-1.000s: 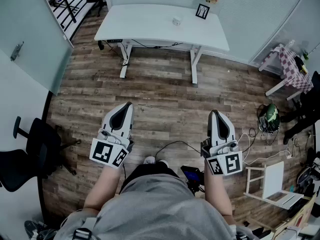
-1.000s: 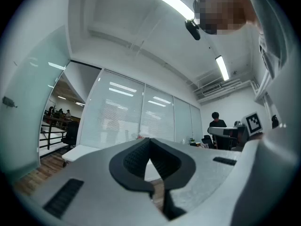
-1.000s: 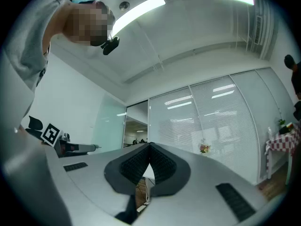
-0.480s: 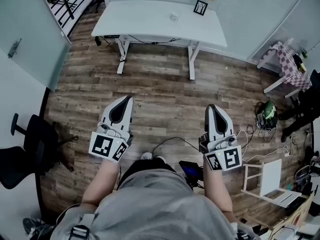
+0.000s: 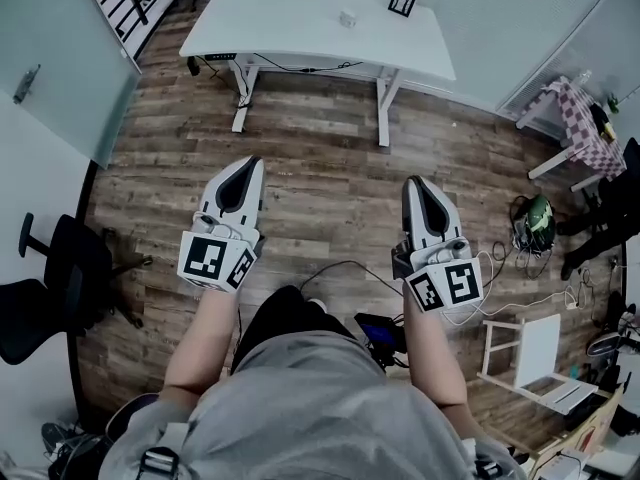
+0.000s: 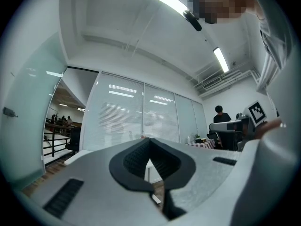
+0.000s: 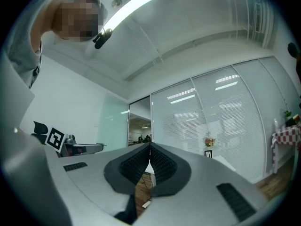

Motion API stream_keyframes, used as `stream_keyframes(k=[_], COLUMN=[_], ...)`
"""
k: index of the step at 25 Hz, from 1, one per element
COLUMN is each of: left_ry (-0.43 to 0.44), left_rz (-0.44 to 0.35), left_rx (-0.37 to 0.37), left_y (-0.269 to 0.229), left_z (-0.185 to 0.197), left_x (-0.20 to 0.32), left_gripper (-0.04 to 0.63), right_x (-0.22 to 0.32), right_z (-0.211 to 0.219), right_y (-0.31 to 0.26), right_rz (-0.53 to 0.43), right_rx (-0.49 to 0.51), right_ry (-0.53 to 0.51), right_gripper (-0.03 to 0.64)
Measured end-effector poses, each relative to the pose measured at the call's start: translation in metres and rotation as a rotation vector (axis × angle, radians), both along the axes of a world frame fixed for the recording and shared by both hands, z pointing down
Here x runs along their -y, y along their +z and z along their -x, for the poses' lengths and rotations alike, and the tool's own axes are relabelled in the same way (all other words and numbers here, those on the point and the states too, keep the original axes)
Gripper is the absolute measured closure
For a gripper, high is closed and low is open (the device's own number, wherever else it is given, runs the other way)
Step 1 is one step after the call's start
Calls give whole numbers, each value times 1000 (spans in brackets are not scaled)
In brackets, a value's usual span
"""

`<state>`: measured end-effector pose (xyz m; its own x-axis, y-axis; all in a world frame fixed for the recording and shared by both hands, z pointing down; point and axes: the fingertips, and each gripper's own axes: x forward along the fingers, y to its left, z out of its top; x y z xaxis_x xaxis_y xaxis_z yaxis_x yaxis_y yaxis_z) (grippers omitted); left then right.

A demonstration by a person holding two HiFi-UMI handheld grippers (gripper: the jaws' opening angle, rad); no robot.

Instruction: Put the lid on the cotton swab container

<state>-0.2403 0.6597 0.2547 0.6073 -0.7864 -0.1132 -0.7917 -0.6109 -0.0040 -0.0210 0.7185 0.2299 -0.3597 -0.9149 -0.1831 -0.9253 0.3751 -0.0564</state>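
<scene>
**Left gripper** (image 5: 254, 161): one. Jaws pressed together, nothing between the pads. Held about level over the floor (image 5: 330, 193).

**Right gripper** (image 5: 411, 182): one. Jaws also closed tip to tip, empty. It is alongside the left gripper and well apart from it.

**Table** (image 5: 290, 30): one, white. It stands well ahead of both grippers.

**Pale object** (image 5: 347, 18): one, small, on the table. It sits far ahead, roughly between the lines the two grippers point along. Probably the container, though it is too small to confirm. No separate lid can be made out.

**Frame** (image 5: 403, 0): one, dark-bordered, at the table's far edge. It is near the pale object and far ahead of the right gripper.

**Black chair** (image 5: 45, 293): one, out to the left of the left gripper.

**White chair** (image 5: 525, 358): one, out to the right of the right gripper.

**Handling, judged:**
- A swab container is likely light, thin, smooth plastic. It would slide or tip under a sideways push and flex if squeezed hard.
- One gripper should take it low on the side wall with a gentle grip.
- The lid should be lighter still. It is best pinched across its rim and lowered square onto the mouth.
- Both pairs of jaws must open first.
</scene>
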Motion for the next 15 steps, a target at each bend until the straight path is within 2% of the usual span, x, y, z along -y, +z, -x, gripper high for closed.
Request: stream_keyframes(k=[7, 15], left_ry=[-16, 5], left_rz=[19, 23], left_rx=[-26, -37], left_y=[7, 15], left_z=[1, 2], left_x=[29, 112], left_gripper=[595, 595], right_x=[25, 99], right_z=[0, 1], right_y=[2, 7], right_rz=[1, -2], right_rx=[-13, 2], right_ry=[-13, 18], right_gripper=[591, 592])
